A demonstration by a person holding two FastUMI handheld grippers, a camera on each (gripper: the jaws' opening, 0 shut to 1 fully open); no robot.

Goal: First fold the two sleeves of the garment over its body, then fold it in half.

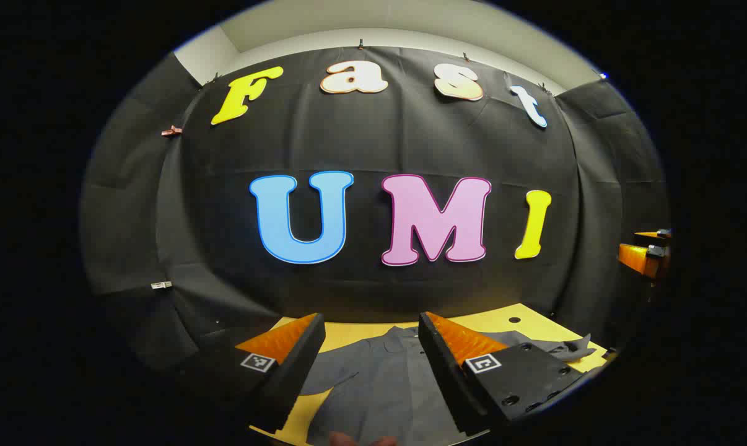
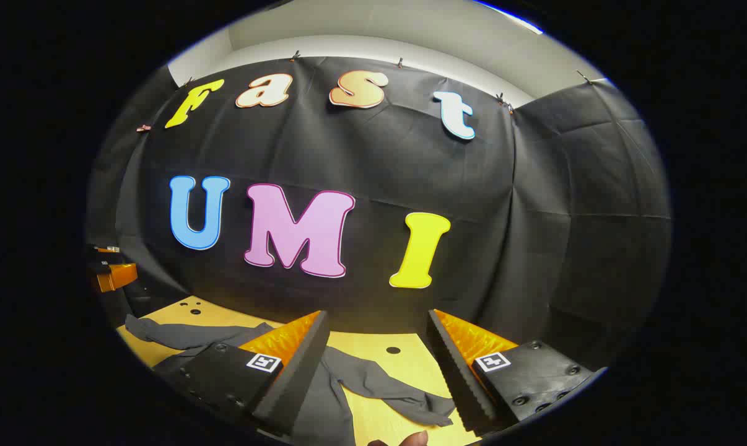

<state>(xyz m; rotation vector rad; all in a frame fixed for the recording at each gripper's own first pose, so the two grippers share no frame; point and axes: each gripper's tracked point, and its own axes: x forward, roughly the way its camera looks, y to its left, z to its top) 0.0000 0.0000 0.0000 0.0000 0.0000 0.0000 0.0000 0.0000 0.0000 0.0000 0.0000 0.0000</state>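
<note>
Altogether, one shirt [image 1: 383, 384] lies spread on one yellow table [image 1: 497, 321], and two grippers hang above it, each with its two fingers spread wide and nothing between them. Seen from the left gripper view, the left gripper [image 1: 371, 344] hovers over the middle of the shirt, its fingers apart with the collar and front placket showing in the gap. From the right gripper view, the right gripper [image 2: 378, 341] is likewise held open, above the shirt's sleeve [image 2: 386, 387] and the bare tabletop. Each view also catches the other gripper farther off at its edge: at the right edge of the left gripper view, and at the left edge of the right gripper view. The shirt is dark grey, with a collar and a buttoned front, lying flat with its front up and its collar toward the booth wall. It has two long sleeves, both unfolded: one runs out sideways to a crumpled cuff near the table's edge, the other trails across the yellow top in loose, wrinkled folds. The table shows a few small dark round holes [image 2: 393, 350] near its far edge. A fingertip [image 2: 410, 438] peeks in at the bottom of the right gripper view.
</note>
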